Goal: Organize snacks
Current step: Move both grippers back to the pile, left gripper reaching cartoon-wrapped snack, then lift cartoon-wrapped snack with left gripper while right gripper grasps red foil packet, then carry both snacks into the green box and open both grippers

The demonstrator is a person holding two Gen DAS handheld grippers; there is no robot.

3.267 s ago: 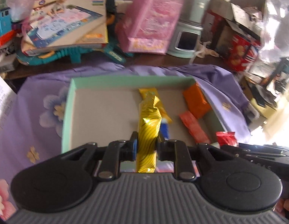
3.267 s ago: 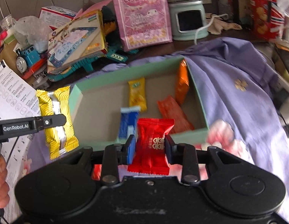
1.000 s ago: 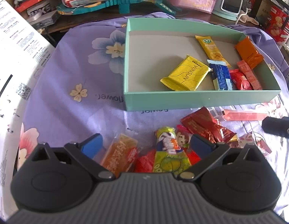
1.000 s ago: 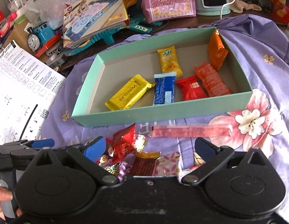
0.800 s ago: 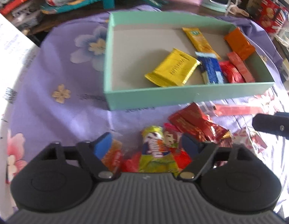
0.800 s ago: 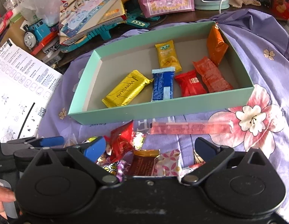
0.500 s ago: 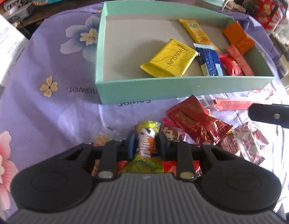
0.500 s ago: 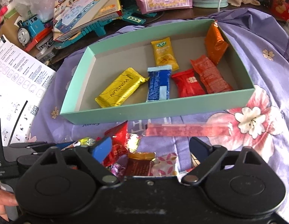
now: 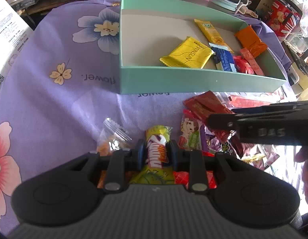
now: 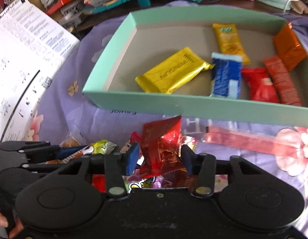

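My left gripper (image 9: 156,153) is shut on a yellow-green candy pack (image 9: 157,151) at the near edge of a snack pile on the purple cloth. My right gripper (image 10: 159,157) has its jaws close around a shiny red packet (image 10: 162,147) in the same pile; they look closed on it. The mint-green box (image 9: 193,79) lies beyond the pile and holds a yellow wafer pack (image 9: 186,52), a blue bar (image 10: 225,75), a yellow bar, red packs and an orange pack (image 10: 287,47). The right gripper body shows in the left wrist view (image 9: 263,122).
A long pink stick pack (image 10: 251,141) lies before the box's front wall. A clear bag of orange bits (image 9: 112,139) lies left of the pile. A white instruction sheet (image 10: 24,59) lies at the left. Toys, books and a pink bag crowd the back.
My left gripper closed on the yellow-green candy pack and holds it. My right gripper moved down into the pile and its jaws narrowed from wide open around the red packet.
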